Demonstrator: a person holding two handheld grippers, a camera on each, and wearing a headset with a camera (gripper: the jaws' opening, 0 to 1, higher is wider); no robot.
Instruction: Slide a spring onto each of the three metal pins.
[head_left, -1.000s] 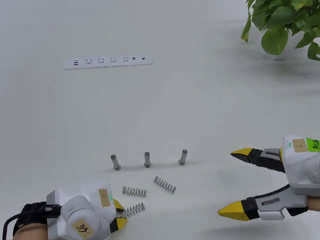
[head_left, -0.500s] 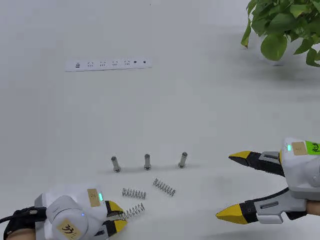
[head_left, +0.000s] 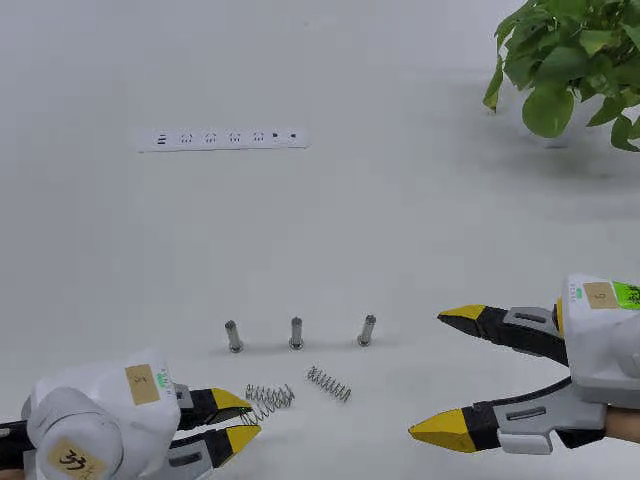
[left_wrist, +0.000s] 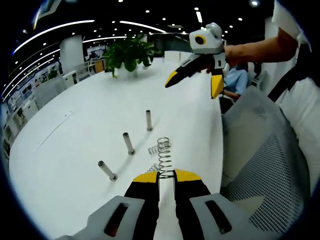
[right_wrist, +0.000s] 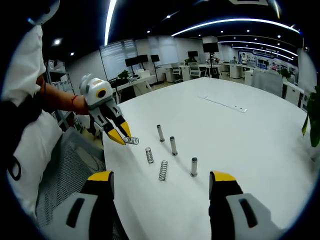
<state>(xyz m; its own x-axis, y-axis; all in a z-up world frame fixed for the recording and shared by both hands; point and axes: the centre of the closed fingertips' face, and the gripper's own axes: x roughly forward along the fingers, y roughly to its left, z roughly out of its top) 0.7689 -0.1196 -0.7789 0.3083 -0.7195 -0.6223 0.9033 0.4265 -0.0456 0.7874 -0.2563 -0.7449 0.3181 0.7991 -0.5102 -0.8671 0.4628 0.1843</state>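
Your left hand-held gripper (head_left: 245, 418) has its yellow-tipped jaws closed on one end of a spring (left_wrist: 164, 157), which sticks out forward from the tips (whether its far end touches the counter (head_left: 400, 220) is hard to tell). Your right hand-held gripper (head_left: 430, 372) hovers on the right with its jaws wide apart and nothing between them. The three metal pins (head_left: 296, 332) stand upright in a row on the counter, all bare. Two loose springs lie just in front of them: one (head_left: 270, 395) close beside the spring you hold, the other (head_left: 329, 383) nearer the right pin. A white power strip (head_left: 222, 138) lies farther back, and a leafy plant (head_left: 565, 50) sits at the far right.
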